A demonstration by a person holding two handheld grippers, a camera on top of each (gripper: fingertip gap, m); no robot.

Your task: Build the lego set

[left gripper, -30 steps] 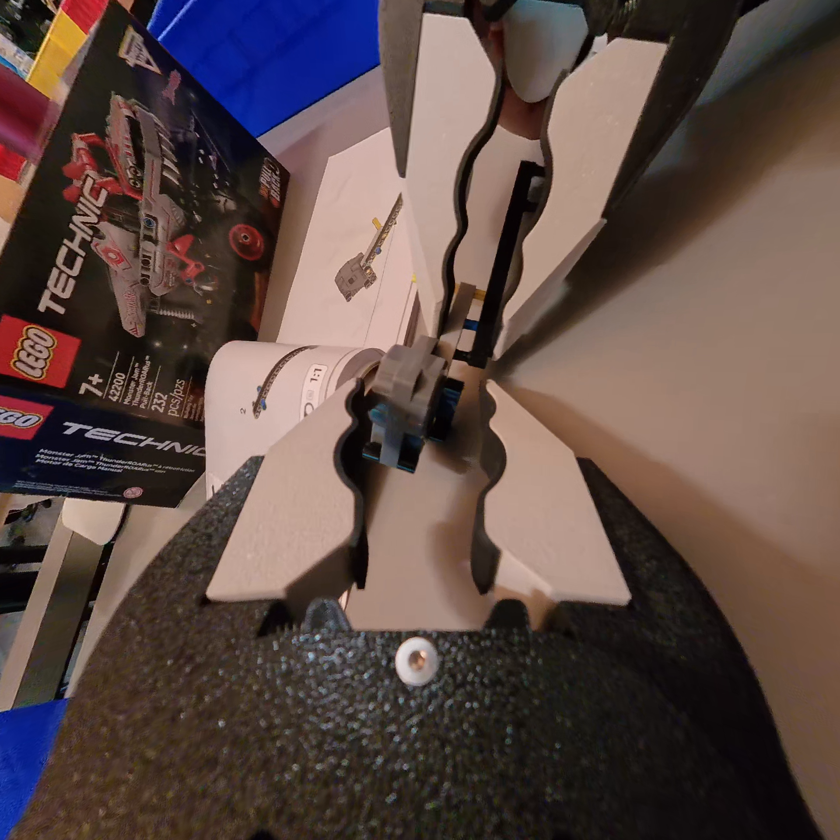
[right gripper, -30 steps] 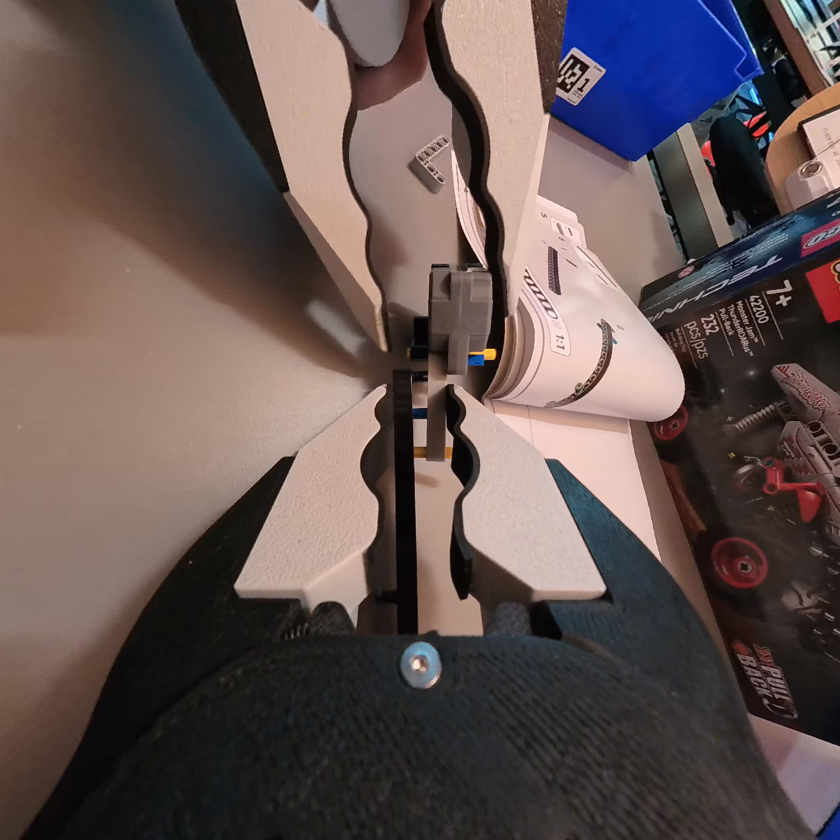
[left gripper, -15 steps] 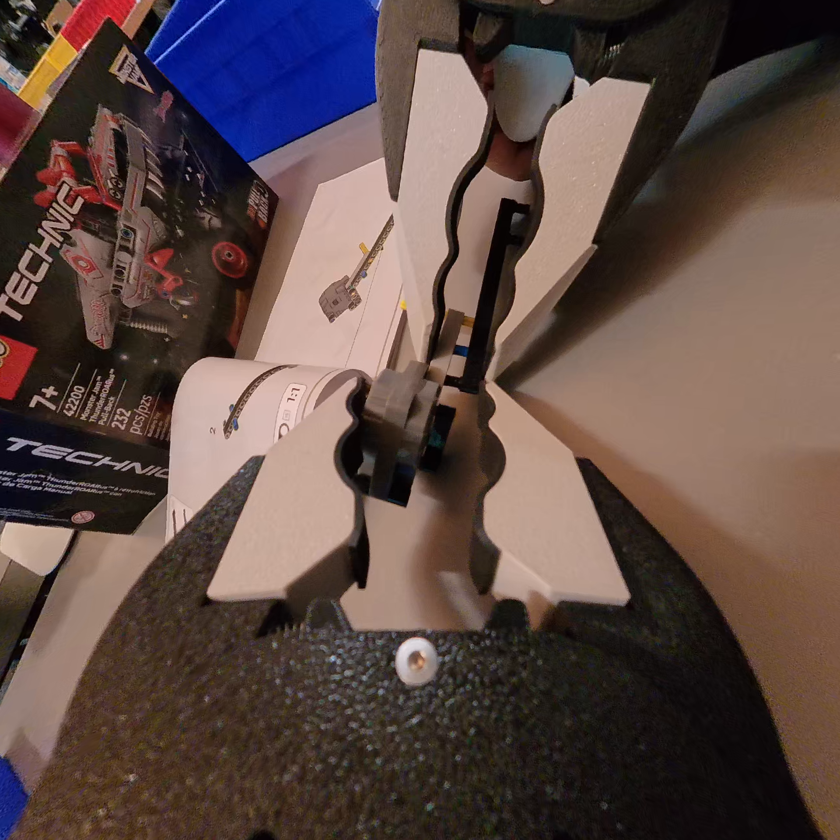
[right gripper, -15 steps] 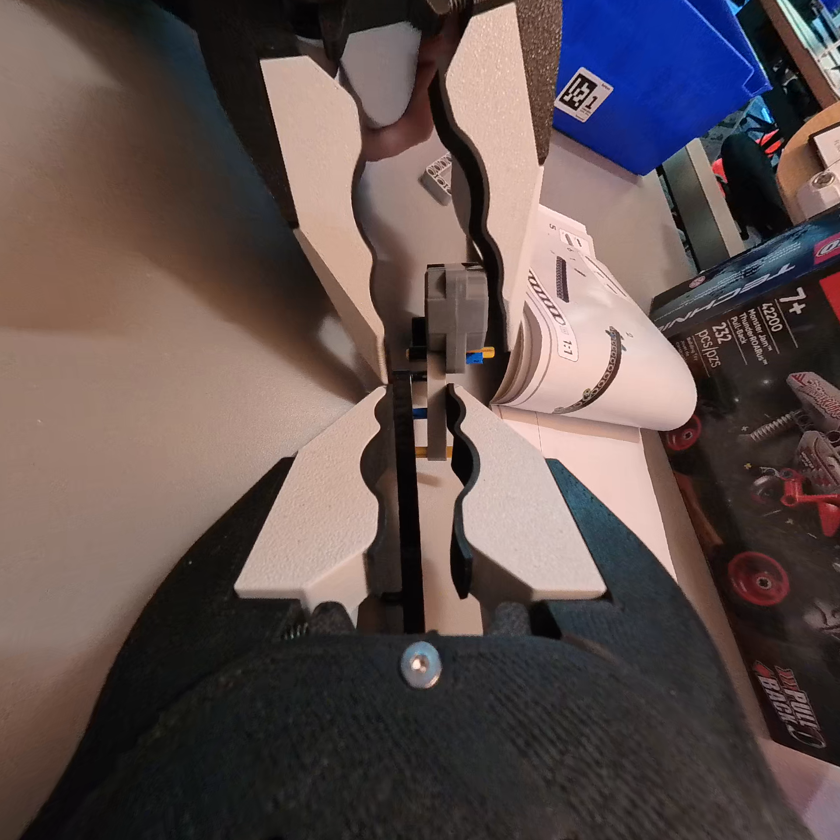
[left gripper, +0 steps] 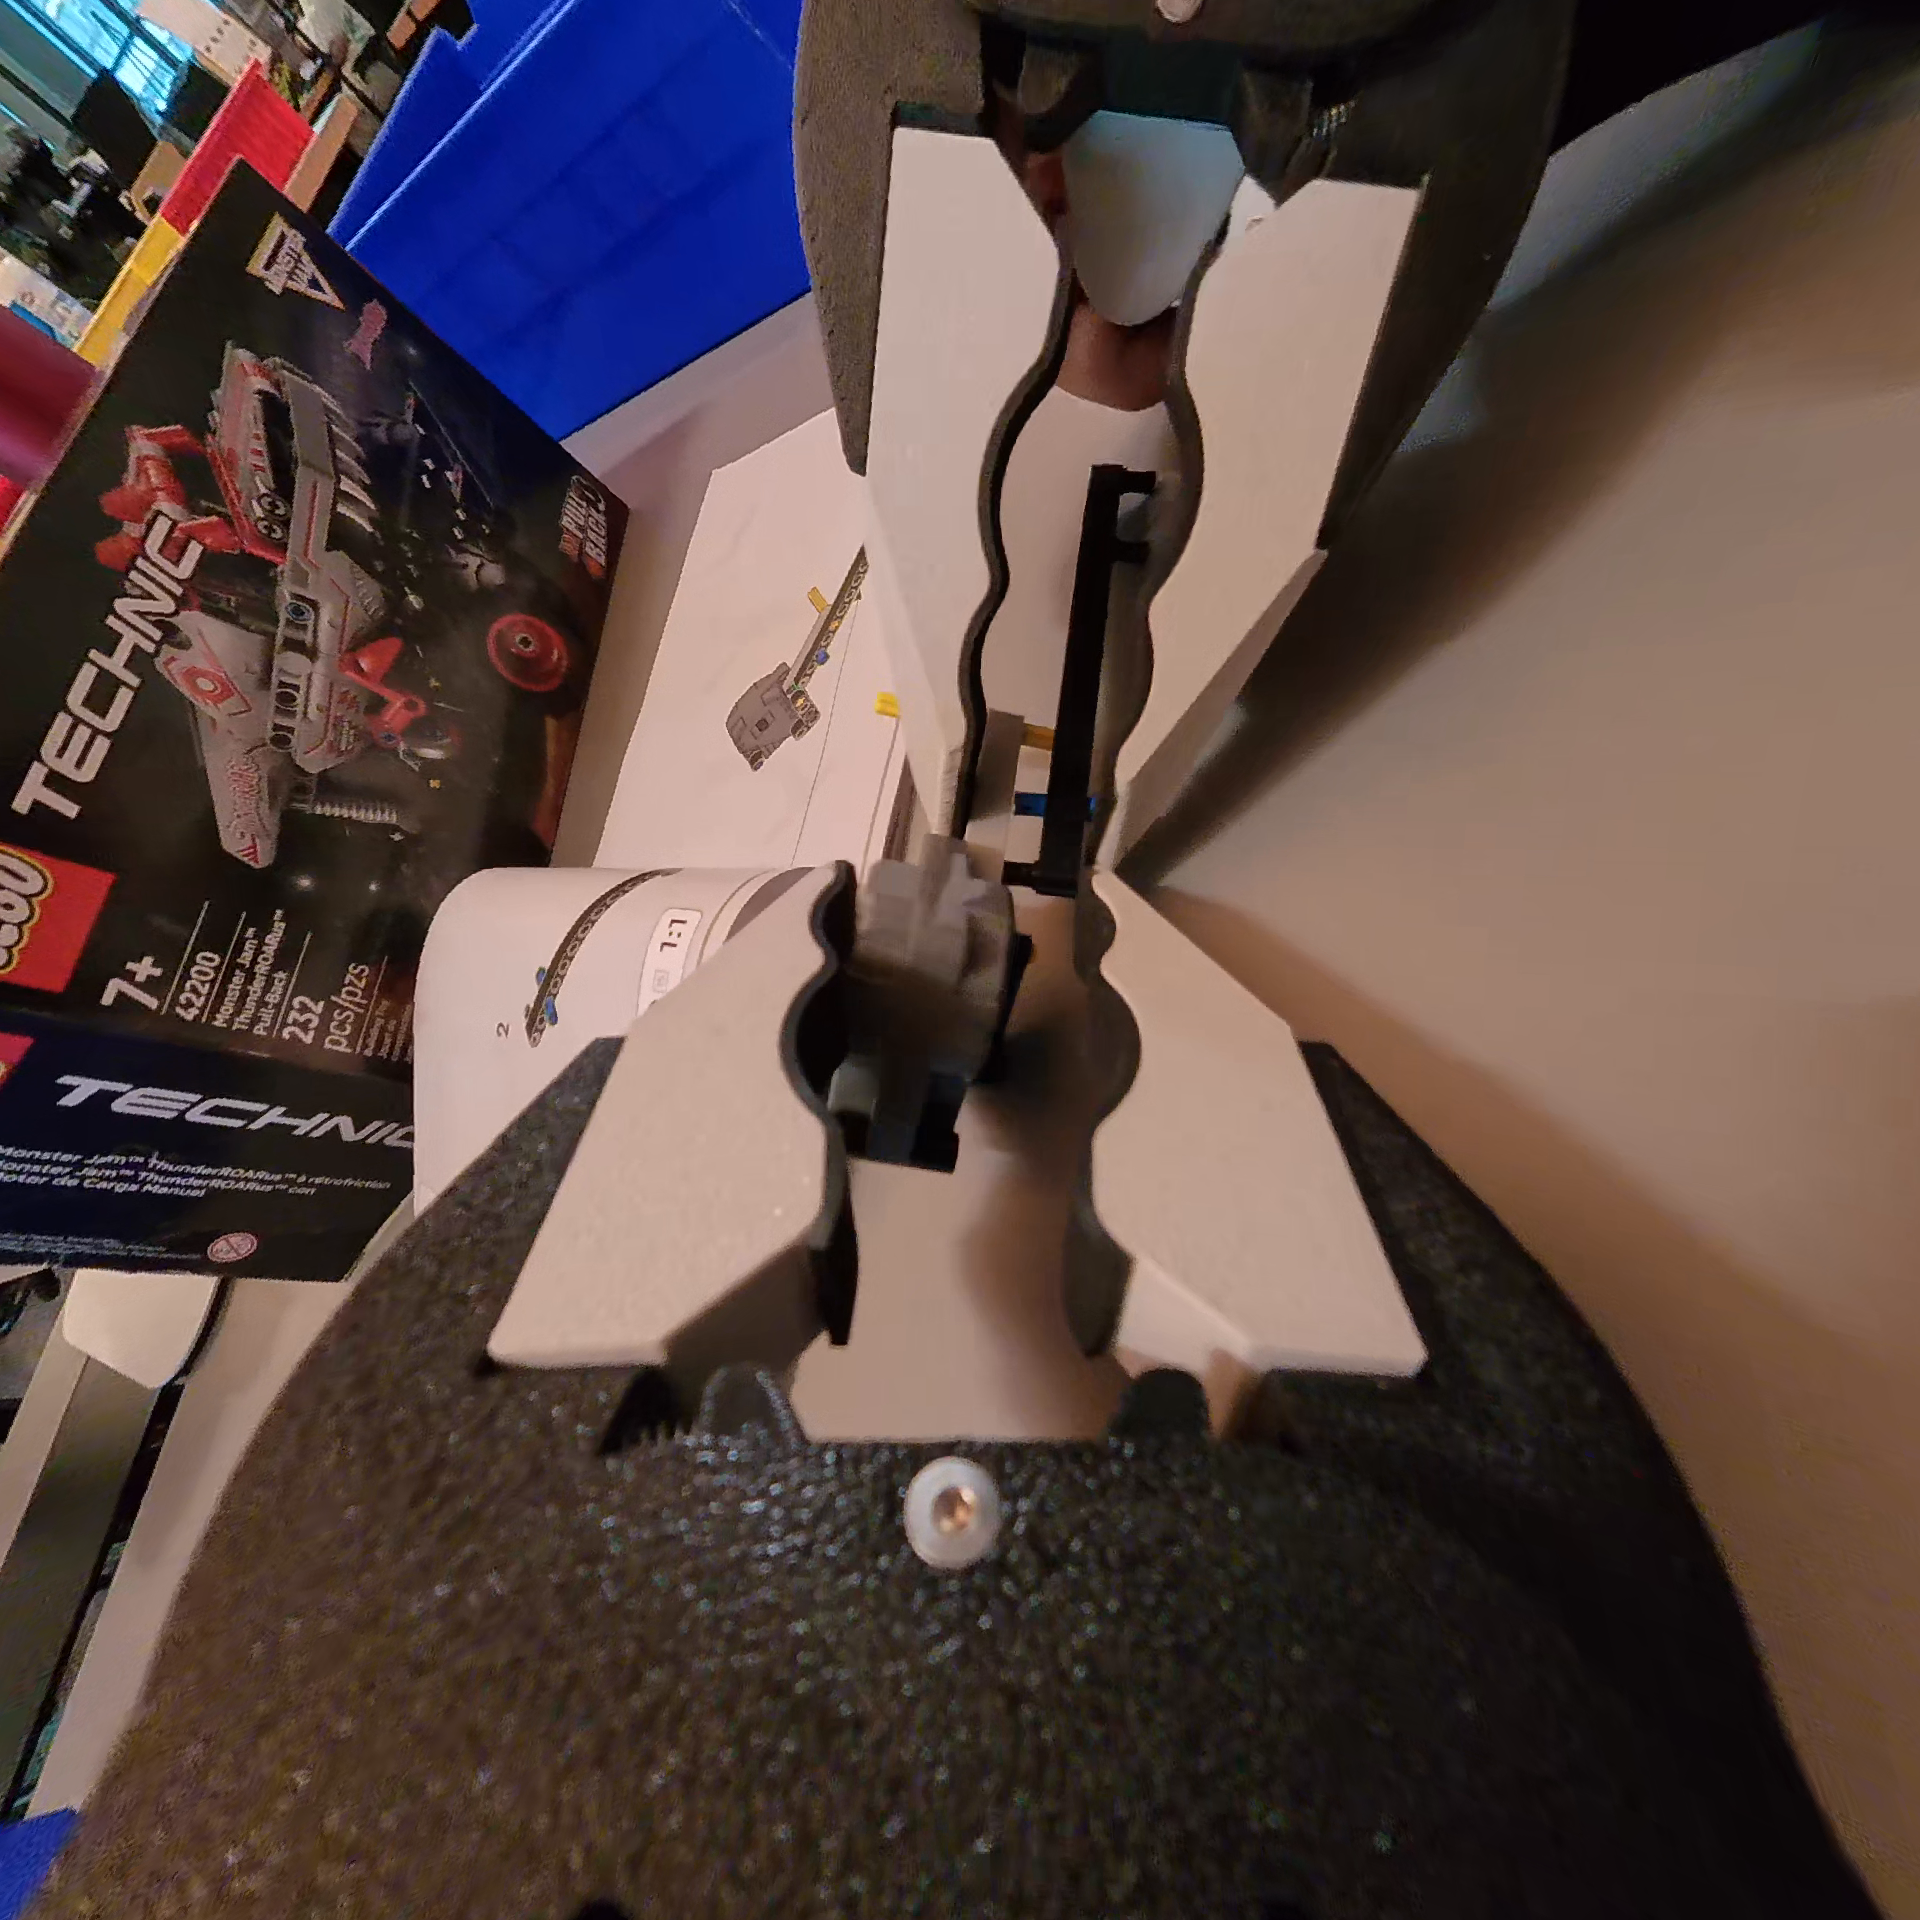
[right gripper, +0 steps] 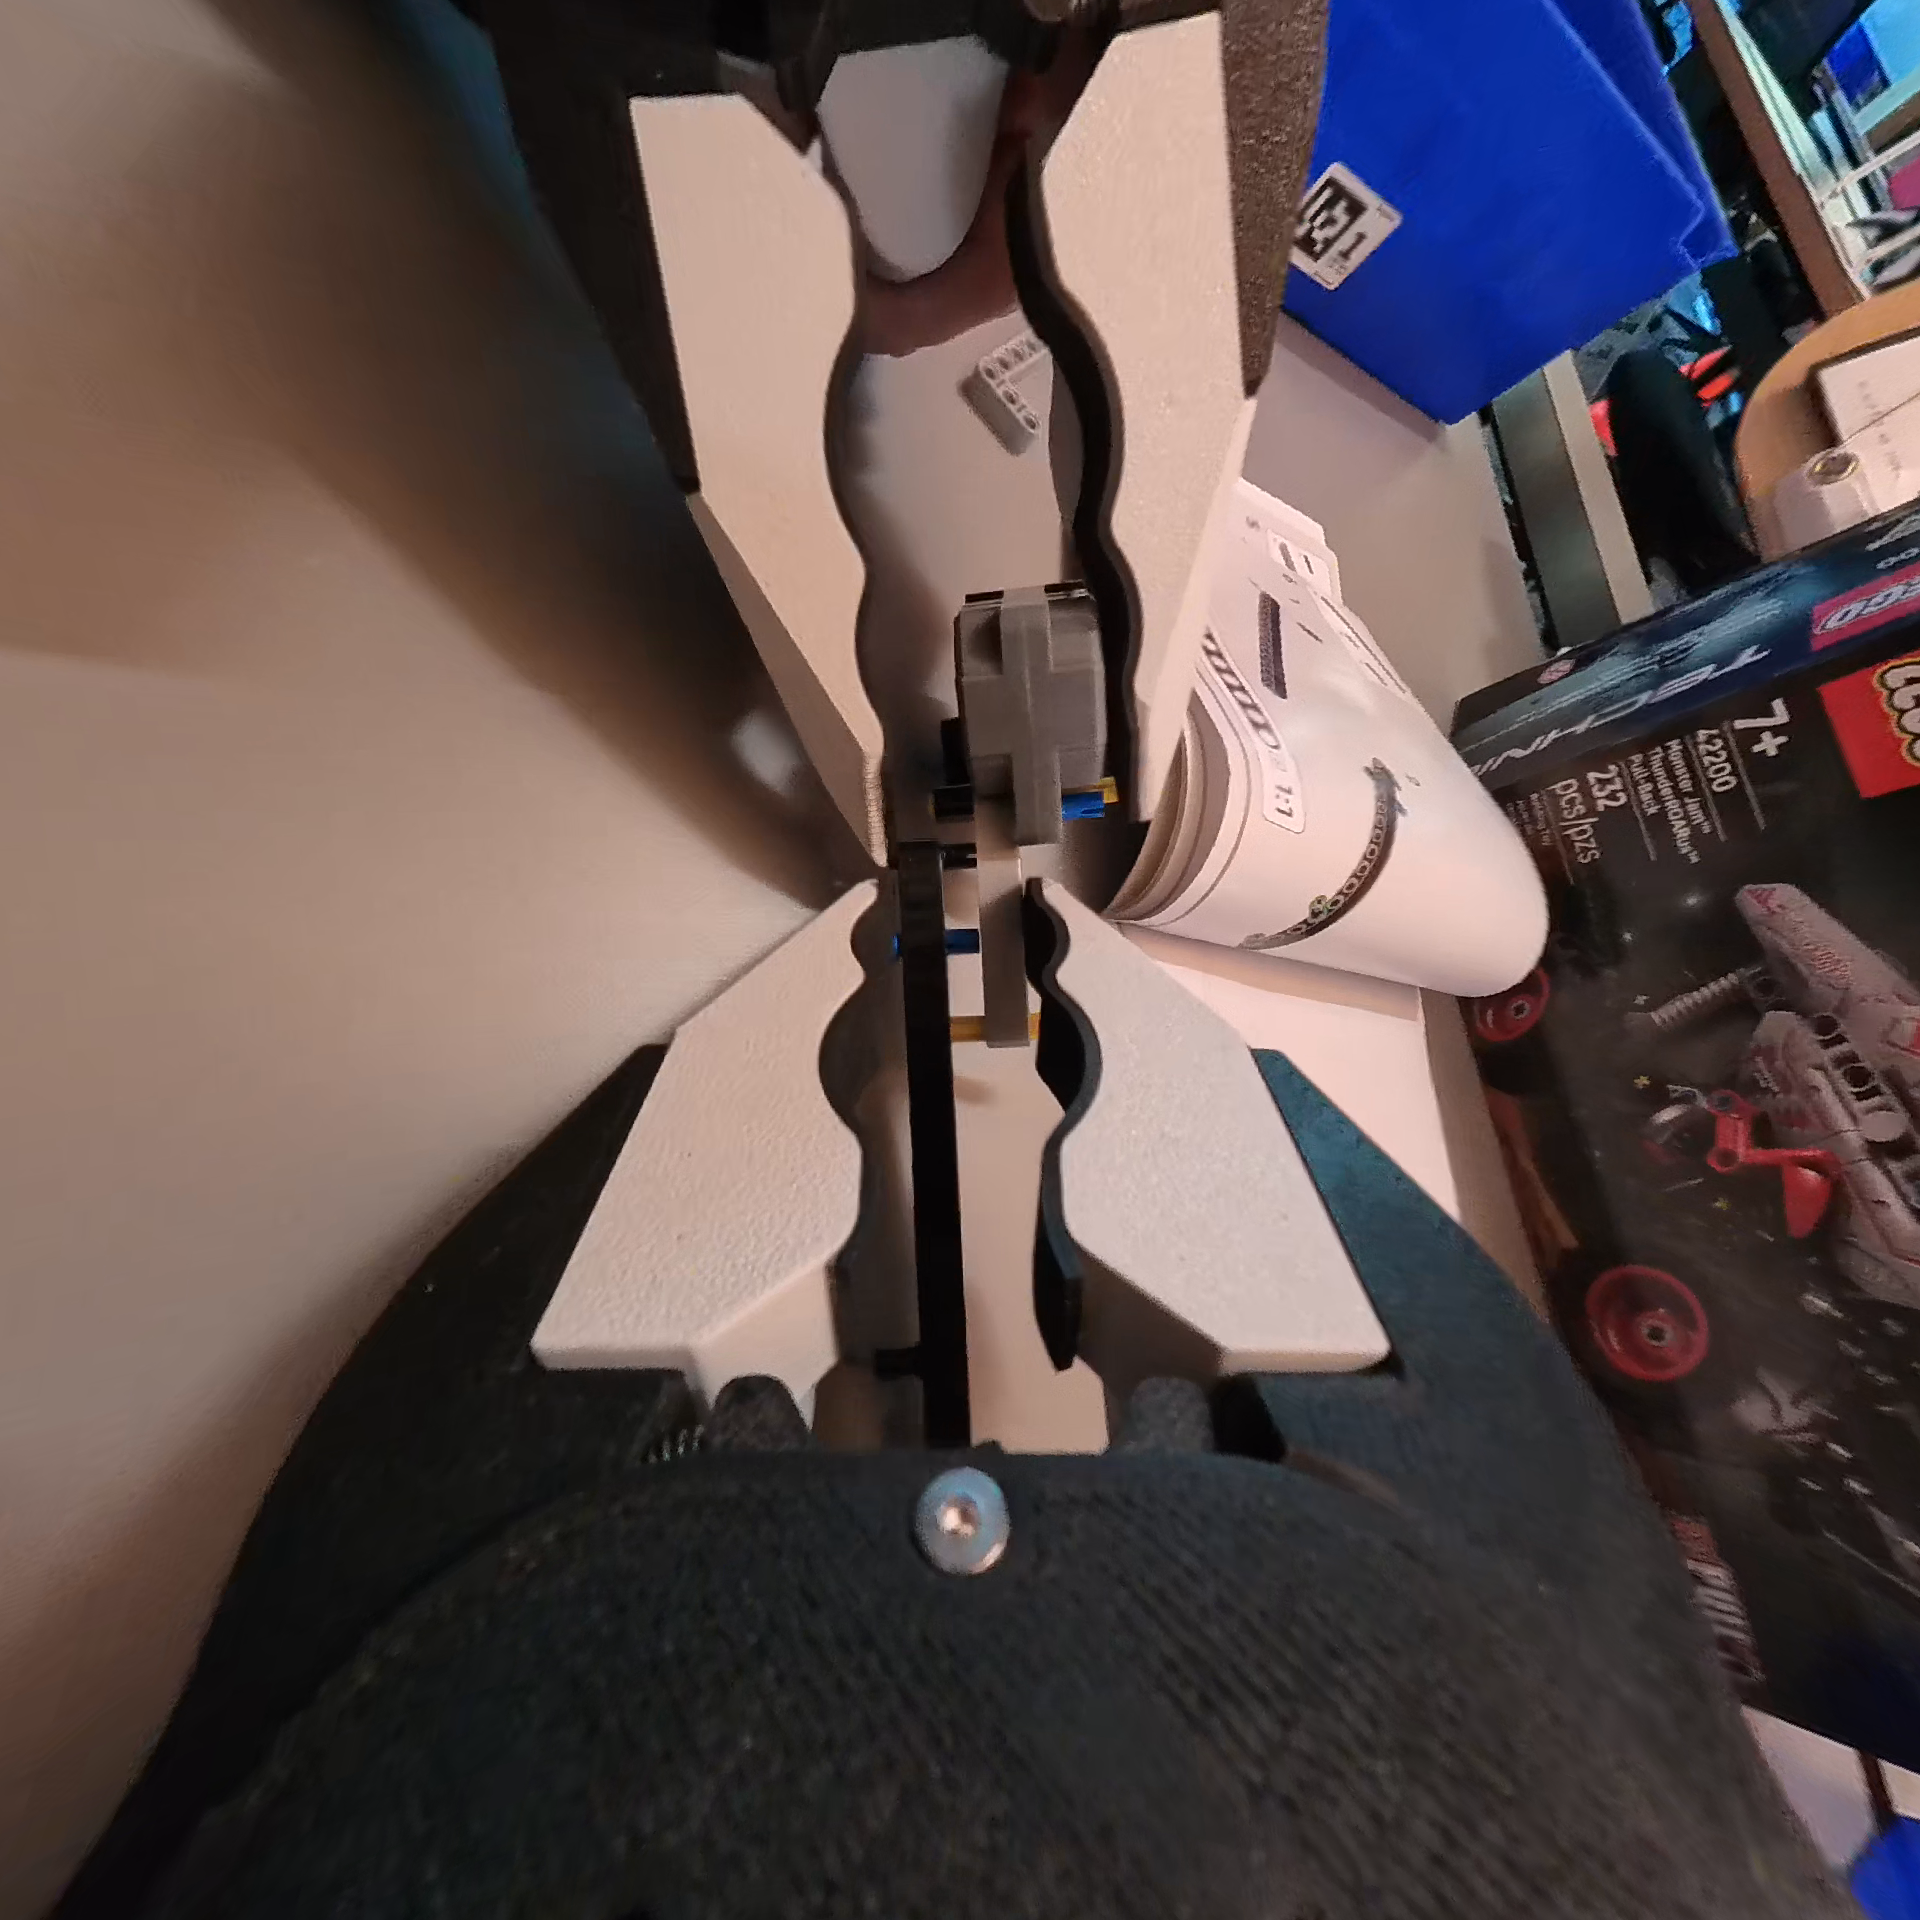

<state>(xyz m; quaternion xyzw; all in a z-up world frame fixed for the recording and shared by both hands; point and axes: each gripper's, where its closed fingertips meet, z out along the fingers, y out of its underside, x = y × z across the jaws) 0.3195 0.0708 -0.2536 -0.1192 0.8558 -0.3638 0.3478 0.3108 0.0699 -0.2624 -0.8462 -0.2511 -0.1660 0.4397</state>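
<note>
Beige desk [left gripper: 1558, 935]: instruction booklet [left gripper: 769, 665]; boxed set [left gripper: 260, 727] at left edge; blue bins [left gripper: 582, 208] behind
Assembly: grey motor block [left gripper: 925, 935], black beam [right gripper: 935, 1143], held above desk
Left gripper [left gripper: 961, 1039]: part-open, block against one finger [left gripper: 686, 1153]
Right gripper [right gripper: 945, 1049]: narrowed around beam

The pale beige counter [left gripper: 1558, 831] carries an open white instruction booklet [left gripper: 758, 665] lying flat, with its near pages curled up into a roll [right gripper: 1330, 831]. Just beside the booklet, a dark Lego set box [left gripper: 260, 727] rests on the counter, tilted in both views. A blue bin [left gripper: 623, 208] stands farther back. A small grey L-shaped Lego piece [right gripper: 1003, 390] lies apart on the bare surface.
</note>
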